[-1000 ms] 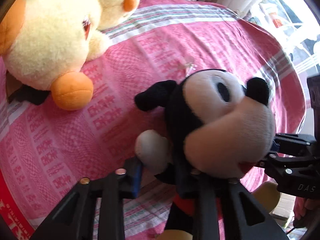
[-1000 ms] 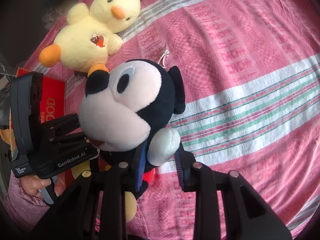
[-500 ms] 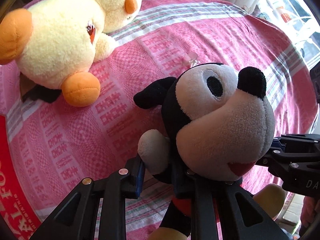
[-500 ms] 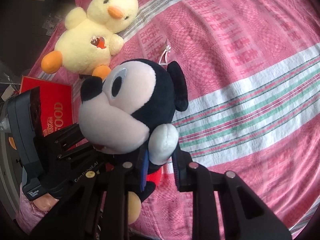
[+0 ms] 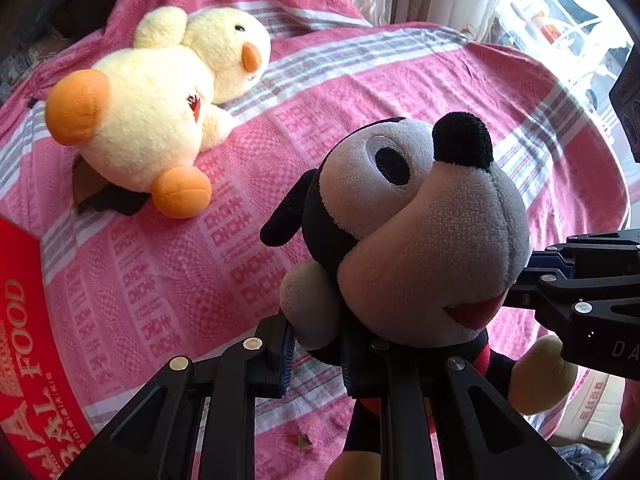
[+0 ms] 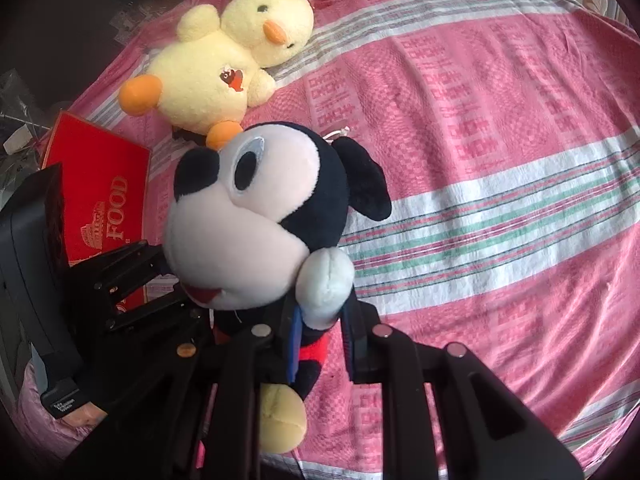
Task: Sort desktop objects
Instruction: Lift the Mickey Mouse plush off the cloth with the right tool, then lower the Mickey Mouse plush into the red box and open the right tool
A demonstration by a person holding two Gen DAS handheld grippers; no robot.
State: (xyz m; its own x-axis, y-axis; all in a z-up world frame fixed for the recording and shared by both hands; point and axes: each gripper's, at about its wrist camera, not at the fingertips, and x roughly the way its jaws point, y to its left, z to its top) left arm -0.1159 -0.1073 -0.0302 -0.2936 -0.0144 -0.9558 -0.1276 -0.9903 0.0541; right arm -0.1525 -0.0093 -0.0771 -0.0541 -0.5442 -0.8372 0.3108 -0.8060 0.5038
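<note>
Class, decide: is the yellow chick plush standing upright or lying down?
Lying down: the yellow chick plush rests on its back on the pink cloth, both orange feet raised.

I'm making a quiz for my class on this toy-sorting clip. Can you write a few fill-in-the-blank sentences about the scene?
1. Both grippers are shut on the arms of the ____ plush.
2. The chick lies on a ____ striped cloth.
3. The chick's beak and feet are ____.
4. The red box bears the word ____.

Missing words: mouse; pink; orange; FOOD
</note>
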